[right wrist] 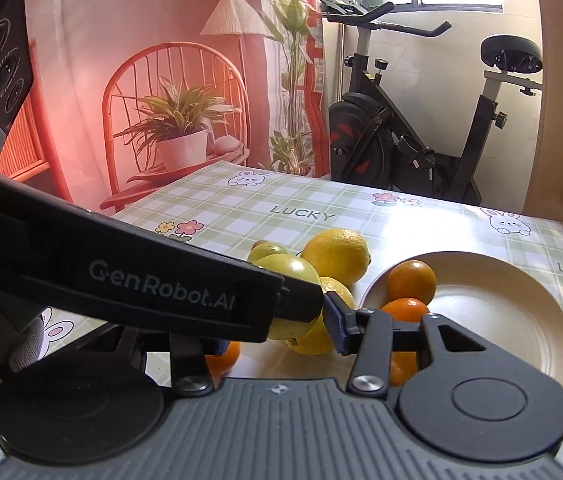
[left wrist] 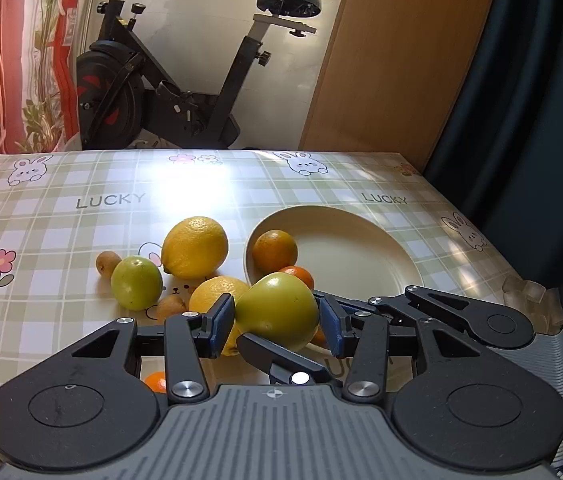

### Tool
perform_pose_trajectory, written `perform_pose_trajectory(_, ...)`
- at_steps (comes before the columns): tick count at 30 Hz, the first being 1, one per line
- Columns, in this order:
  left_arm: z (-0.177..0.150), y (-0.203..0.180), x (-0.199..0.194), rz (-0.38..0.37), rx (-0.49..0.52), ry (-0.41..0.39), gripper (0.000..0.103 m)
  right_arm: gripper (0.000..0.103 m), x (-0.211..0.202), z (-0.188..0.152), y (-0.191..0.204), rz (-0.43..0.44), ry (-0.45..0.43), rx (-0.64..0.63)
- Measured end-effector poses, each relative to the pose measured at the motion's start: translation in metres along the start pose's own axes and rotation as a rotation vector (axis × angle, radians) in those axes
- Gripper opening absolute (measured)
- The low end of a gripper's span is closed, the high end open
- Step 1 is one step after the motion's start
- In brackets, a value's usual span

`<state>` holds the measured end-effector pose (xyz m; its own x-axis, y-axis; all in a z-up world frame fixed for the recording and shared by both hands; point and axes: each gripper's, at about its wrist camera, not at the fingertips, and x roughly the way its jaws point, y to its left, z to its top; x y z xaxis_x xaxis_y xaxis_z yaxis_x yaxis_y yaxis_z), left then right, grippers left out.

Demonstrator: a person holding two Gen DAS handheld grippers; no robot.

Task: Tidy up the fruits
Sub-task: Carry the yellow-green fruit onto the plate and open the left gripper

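My left gripper (left wrist: 277, 316) pinches a green pear-shaped fruit (left wrist: 279, 312), blue pads against both its sides. It looks lifted, near the plate's (left wrist: 361, 256) near-left rim, tho I can't tell if it's fully clear of the tablecloth (left wrist: 61, 216).

Right gripper (right wrist: 281, 320): in the left cam its fingers sit right beside the same fruit, one crossing under it, the other off to the right. In the right cam the left gripper's body blocks most of it. Can't tell if it's spread or closed on anything.

Step in hand, as I judge it: moving fruit from the pile onto the plate. Already in the plate: an orange (left wrist: 274, 251) and a smaller mandarin (left wrist: 299, 275) at the left edge. On the cloth to the left, touching or nearly: big lemon (left wrist: 194, 247), green lime-like fruit (left wrist: 136, 283), a 2nd lemon (left wrist: 217, 294) and two kiwis (left wrist: 107, 263) (left wrist: 170, 306). Another small orange (left wrist: 156, 382) lies near, under my gripper.

Next move: carry the green fruit right and far, over the rim, to the bare middle of the plate, lower, then release. Needs the 2 grippers not to clash, and no bump on the orange, which could roll.
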<state>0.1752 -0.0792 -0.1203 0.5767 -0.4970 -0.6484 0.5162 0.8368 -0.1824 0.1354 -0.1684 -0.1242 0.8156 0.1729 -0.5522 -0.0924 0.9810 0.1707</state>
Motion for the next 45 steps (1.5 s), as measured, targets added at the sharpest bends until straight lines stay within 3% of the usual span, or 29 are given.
perform_pose_trajectory(7, 0.012, -0.046, 0.031, -0.049, 0.098, 0.027, 0.049, 0.048, -0.028, -0.006, -0.043, -0.069, -0.057, 0.091)
perform_pose_trajectory(12, 0.013, -0.072, 0.056, -0.093, 0.127, 0.056, 0.05, 0.048, -0.04, -0.015, -0.077, -0.133, -0.053, 0.14)
perform_pose_trajectory(18, 0.008, -0.079, 0.074, -0.124, 0.134, 0.106, 0.05, 0.048, -0.045, -0.029, -0.103, -0.188, -0.03, 0.199)
perform_pose_trajectory(30, -0.009, -0.061, 0.085, -0.124, 0.064, 0.156, 0.049, 0.048, -0.035, -0.046, -0.102, -0.164, 0.038, 0.198)
perform_pose_trajectory(45, -0.017, -0.049, 0.076, -0.105, 0.02, 0.133, 0.048, 0.049, -0.028, -0.054, -0.096, -0.118, 0.018, 0.162)
